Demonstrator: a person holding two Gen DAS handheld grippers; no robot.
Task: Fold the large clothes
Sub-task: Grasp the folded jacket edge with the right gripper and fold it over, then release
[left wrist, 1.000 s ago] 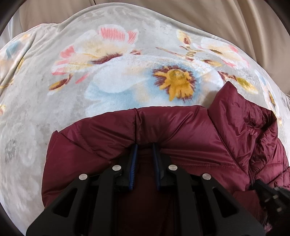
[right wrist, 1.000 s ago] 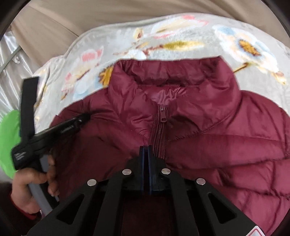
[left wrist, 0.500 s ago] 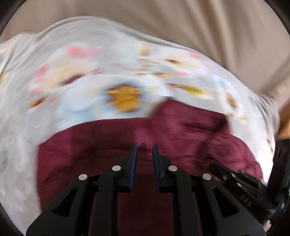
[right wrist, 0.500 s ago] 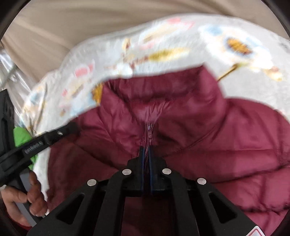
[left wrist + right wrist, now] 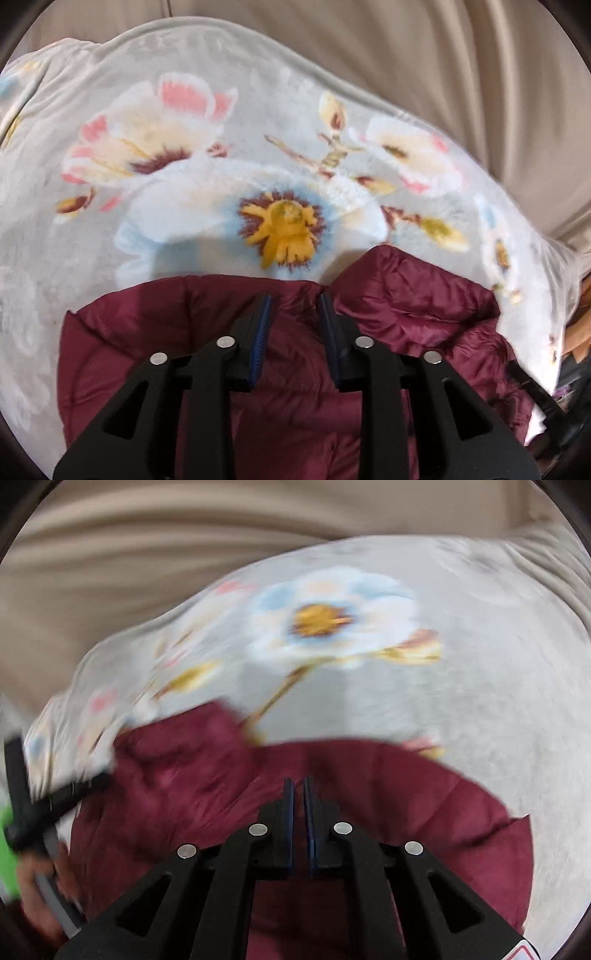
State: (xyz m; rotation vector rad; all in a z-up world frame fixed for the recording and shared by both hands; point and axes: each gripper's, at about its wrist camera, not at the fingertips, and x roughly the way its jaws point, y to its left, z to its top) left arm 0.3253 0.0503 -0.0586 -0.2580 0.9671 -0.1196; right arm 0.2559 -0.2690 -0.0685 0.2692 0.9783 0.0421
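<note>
A maroon puffer jacket (image 5: pixel 147 332) lies on a grey floral blanket (image 5: pixel 184 92), its raised collar (image 5: pixel 406 288) to the right. My left gripper (image 5: pixel 294 297) hovers over the jacket's top edge near the shoulder. Its jaws are opening, and the fabric lies under the gap with the pads clear of it. In the blurred right wrist view my right gripper (image 5: pixel 298 781) is shut above the jacket (image 5: pixel 406 794), to the right of the collar (image 5: pixel 177 746). I cannot tell whether any fabric is pinched. The left gripper's body (image 5: pixel 48 805) and the hand (image 5: pixel 37 886) holding it show at the left.
Beige draped fabric (image 5: pixel 443 55) rises behind the blanket. The blanket (image 5: pixel 480 664) spreads past the jacket on the far side and to the right. A green object (image 5: pixel 7 849) shows at the left edge. The right gripper's body (image 5: pixel 535 398) pokes in at the lower right.
My left gripper's jaws have widened and it has lifted off the jacket. My right gripper has swung right, from the zipper under the collar to the jacket's right shoulder.
</note>
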